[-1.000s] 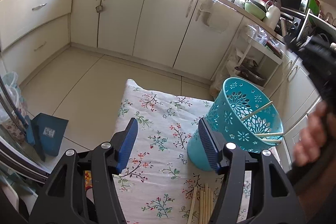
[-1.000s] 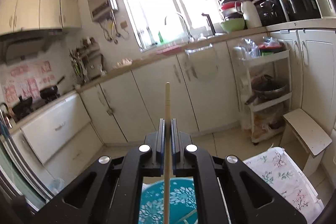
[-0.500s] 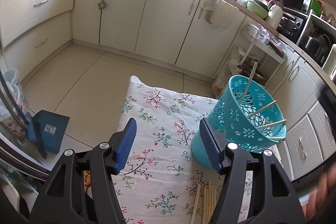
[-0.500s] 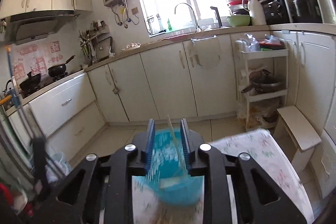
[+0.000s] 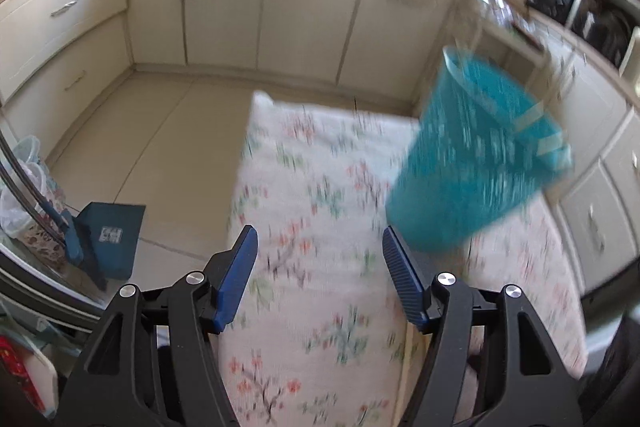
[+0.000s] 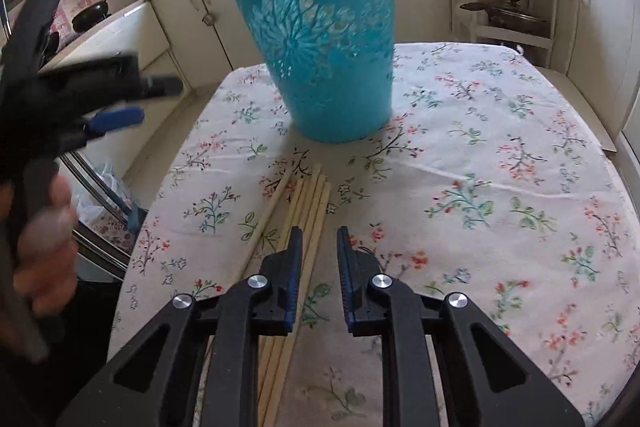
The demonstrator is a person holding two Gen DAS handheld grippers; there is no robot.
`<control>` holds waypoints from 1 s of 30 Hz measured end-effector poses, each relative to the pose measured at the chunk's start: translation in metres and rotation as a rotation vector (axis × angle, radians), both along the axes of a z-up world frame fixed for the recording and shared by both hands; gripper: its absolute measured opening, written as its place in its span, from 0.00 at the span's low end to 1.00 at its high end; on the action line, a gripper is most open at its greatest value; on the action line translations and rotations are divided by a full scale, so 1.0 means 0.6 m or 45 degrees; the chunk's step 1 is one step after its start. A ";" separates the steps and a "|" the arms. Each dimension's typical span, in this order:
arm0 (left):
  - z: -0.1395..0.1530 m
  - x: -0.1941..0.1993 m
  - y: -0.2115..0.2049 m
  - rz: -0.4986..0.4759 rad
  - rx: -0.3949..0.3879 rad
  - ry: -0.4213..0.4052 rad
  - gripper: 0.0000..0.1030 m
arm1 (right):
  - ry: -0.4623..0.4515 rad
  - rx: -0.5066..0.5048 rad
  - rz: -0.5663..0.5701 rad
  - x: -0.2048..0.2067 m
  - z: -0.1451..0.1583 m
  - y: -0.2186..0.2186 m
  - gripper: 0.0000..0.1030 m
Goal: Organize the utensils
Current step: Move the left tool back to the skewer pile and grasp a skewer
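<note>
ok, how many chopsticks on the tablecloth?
5 chopsticks: one angled apart on the left, four bundled beside it, all before the teal basket. Near ends are partly covered, so another may be hidden.

A table covered by a white floral cloth [image 6: 500, 155] carries everything. A teal perforated basket [image 6: 332, 67] stands on the cloth, well ahead of the right gripper's fingers [image 6: 294, 267], and ahead and to the right of the left gripper's fingers [image 5: 404, 279]. A bundle of about 5 pale wooden chopsticks [image 6: 310, 211] lies flat on the cloth, running beneath the right gripper's left finger toward the basket.
</note>
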State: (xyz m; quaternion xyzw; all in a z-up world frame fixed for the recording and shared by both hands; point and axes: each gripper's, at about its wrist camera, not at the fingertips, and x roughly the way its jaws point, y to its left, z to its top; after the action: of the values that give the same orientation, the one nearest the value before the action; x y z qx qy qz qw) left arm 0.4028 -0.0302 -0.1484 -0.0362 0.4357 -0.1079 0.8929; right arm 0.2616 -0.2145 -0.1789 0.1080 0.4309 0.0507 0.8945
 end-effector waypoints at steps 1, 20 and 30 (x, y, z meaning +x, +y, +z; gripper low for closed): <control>-0.009 -0.007 -0.005 -0.022 0.025 0.015 0.60 | 0.011 -0.012 0.007 0.008 -0.006 0.005 0.18; -0.094 -0.051 -0.108 -0.265 0.304 0.127 0.60 | 0.049 -0.165 0.046 -0.006 -0.029 -0.009 0.08; -0.108 -0.049 -0.123 -0.279 0.335 0.128 0.60 | 0.053 -0.106 0.008 -0.013 -0.030 -0.040 0.10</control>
State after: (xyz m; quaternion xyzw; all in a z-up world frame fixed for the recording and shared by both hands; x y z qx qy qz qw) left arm 0.3735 -0.1038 -0.2134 0.1233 0.4915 -0.1445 0.8499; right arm 0.2538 -0.2387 -0.1969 0.0702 0.4515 0.0334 0.8889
